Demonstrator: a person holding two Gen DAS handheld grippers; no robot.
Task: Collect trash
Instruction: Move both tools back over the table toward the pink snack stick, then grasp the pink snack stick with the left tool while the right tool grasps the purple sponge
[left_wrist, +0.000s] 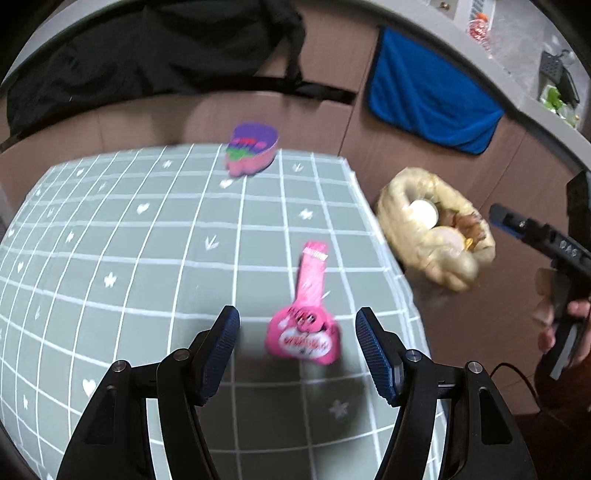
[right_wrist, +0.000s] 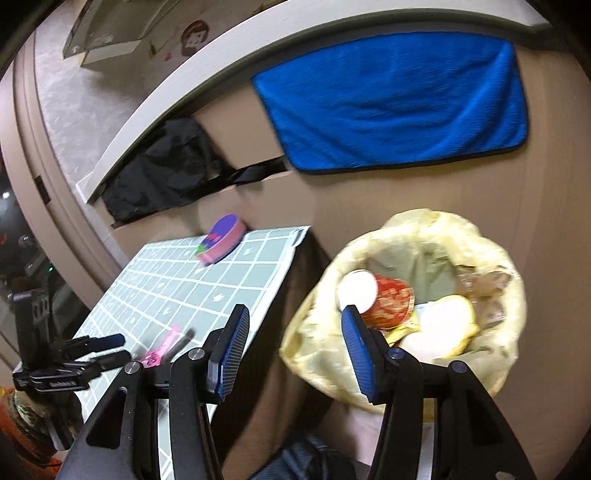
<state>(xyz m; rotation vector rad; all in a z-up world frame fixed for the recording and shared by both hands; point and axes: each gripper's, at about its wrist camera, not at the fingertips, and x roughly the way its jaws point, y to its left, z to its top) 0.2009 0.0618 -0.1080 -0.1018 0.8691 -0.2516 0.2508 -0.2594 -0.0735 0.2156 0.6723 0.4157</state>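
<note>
A pink snack wrapper (left_wrist: 304, 325) lies on the green checked tablecloth (left_wrist: 129, 258) near the table's right edge. My left gripper (left_wrist: 297, 314) hangs open over it, one finger on each side, and the pads do not touch it. The right wrist view shows that wrapper (right_wrist: 162, 350) beside the left gripper's fingers (right_wrist: 107, 341). My right gripper (right_wrist: 295, 312) is open and holds nothing, between the table edge and a yellow trash bag (right_wrist: 325, 350). Inside the bag (left_wrist: 402, 192) lie a red paper cup (right_wrist: 388, 299) and other rubbish.
A pink and purple heart-shaped box (left_wrist: 251, 155) stands at the far edge of the table (right_wrist: 221, 245). On the brown cabinet behind hang a blue towel (left_wrist: 428, 107) and a black cloth (left_wrist: 147, 55). A hand (left_wrist: 576, 325) holds the right gripper.
</note>
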